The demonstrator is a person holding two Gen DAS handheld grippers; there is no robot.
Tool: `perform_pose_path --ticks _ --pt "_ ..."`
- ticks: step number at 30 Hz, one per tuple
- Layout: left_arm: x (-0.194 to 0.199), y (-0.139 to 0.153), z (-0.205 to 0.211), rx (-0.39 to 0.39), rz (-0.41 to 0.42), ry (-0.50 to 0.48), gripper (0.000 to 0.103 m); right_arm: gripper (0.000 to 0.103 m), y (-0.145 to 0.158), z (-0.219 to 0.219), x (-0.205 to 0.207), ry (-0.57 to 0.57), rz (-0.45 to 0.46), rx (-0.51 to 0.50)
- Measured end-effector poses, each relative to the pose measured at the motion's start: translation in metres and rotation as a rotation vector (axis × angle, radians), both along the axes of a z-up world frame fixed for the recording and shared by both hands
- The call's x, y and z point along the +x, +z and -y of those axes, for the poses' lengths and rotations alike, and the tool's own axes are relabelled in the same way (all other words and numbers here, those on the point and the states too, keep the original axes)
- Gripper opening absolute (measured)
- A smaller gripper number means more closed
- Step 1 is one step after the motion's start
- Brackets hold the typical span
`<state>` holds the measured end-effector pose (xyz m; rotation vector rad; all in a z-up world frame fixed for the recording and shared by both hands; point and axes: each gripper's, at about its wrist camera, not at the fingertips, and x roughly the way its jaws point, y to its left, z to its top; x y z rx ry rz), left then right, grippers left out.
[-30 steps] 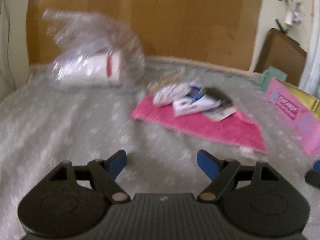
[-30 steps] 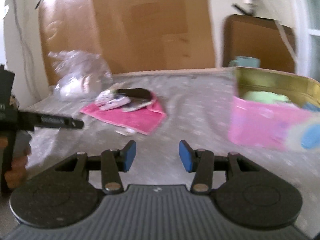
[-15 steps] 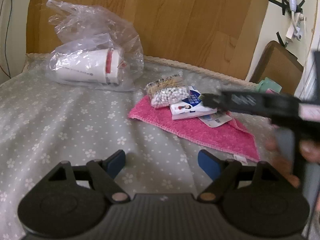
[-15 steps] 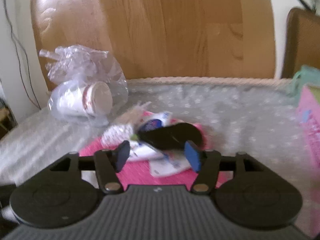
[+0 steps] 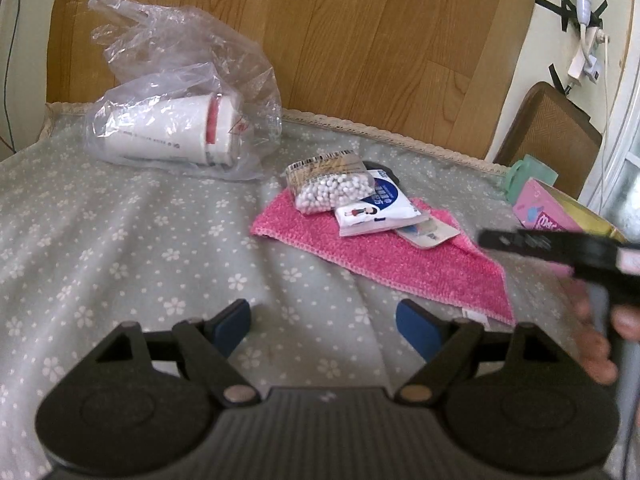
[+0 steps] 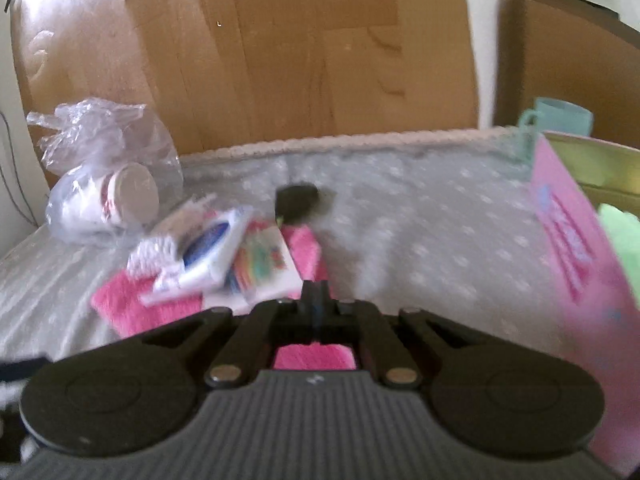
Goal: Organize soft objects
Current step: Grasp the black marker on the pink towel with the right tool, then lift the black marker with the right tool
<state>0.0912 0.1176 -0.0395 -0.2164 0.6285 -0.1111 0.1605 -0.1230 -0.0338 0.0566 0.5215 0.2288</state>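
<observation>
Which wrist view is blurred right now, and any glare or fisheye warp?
Left wrist view: mostly sharp, pink towel and bead packet crisp; only the right gripper entering at the right edge smears; wooden headboard bows with fisheye. Right wrist view: motion-blurred throughout, packets unreadable, bright washed-out glare at upper left of the headboard.

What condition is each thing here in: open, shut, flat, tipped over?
Left gripper: open, empty.
Pink towel: spread flat, packets on top.
Right gripper: shut, seemingly pinching the towel edge.
Paper cup: on its side inside a plastic bag.
Pink box: open on top.
</observation>
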Motion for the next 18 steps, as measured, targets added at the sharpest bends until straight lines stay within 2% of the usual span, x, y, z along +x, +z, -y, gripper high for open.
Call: perform_pose_path --ticks 4,8,10,11,12,14,18 --pt "-0.001 0.000 0.006 0.037 -0.004 0.012 0.085 0.008 0.003 0.008 -0.015 0.006 0.012 -0.027" --pt "-0.002 0.000 0.010 0.069 -0.007 0.018 0.085 0.014 0.019 0.002 0.015 0.003 0.022 0.026" --pt "-0.001 0.000 0.009 0.071 -0.006 0.013 0.085 0.029 0.028 -0.011 0.053 0.011 0.006 0.065" --pt "-0.001 0.000 0.009 0.068 -0.006 0.011 0.085 0.047 0.030 -0.018 0.069 0.017 -0.002 0.076" --pt "-0.001 0.000 0.008 0.063 -0.005 0.008 0.085 0.058 0.031 -0.026 0.085 0.030 -0.013 0.081" --pt "0.000 0.000 0.006 0.050 -0.006 -0.001 0.086 0.061 0.026 -0.045 0.118 0.052 -0.056 0.061" --pt "0.001 -0.001 0.006 0.042 -0.004 -0.019 0.086 0.059 0.002 -0.079 0.179 0.056 -0.139 -0.040"
